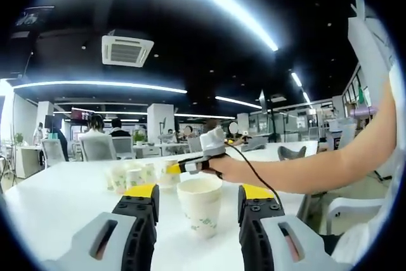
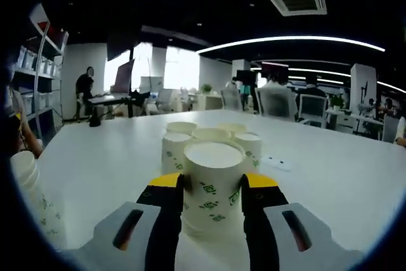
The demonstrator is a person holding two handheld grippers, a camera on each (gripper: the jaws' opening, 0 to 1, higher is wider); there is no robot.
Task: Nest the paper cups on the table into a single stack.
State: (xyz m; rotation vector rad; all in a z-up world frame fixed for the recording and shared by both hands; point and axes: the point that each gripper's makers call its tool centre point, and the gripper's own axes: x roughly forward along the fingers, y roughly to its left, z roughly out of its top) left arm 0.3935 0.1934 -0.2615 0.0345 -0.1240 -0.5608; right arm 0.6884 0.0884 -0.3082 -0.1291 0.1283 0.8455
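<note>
While a cream paper cup printed with small green marks [image 1: 200, 205] stands upright on the white table [image 1: 63, 201] between the black, yellow-tipped jaws of the left tool [image 1: 198, 196], those jaws stand apart on either side of it without touching it. Beyond this cup, in the left gripper view, a cluster of similar paper cups [image 1: 130, 176] sits farther back on the table, and the right tool [image 1: 190, 164], held in a person's hand [image 1: 223, 167], reaches among them.

Seen from the right gripper view, the right tool [image 2: 211, 187] has its jaws pressed against both sides of the nearest cup [image 2: 212, 185], with at least 4 more cups [image 2: 212, 136] crowded just behind it. At the left edge stands 1 further cup [image 2: 32, 198].
</note>
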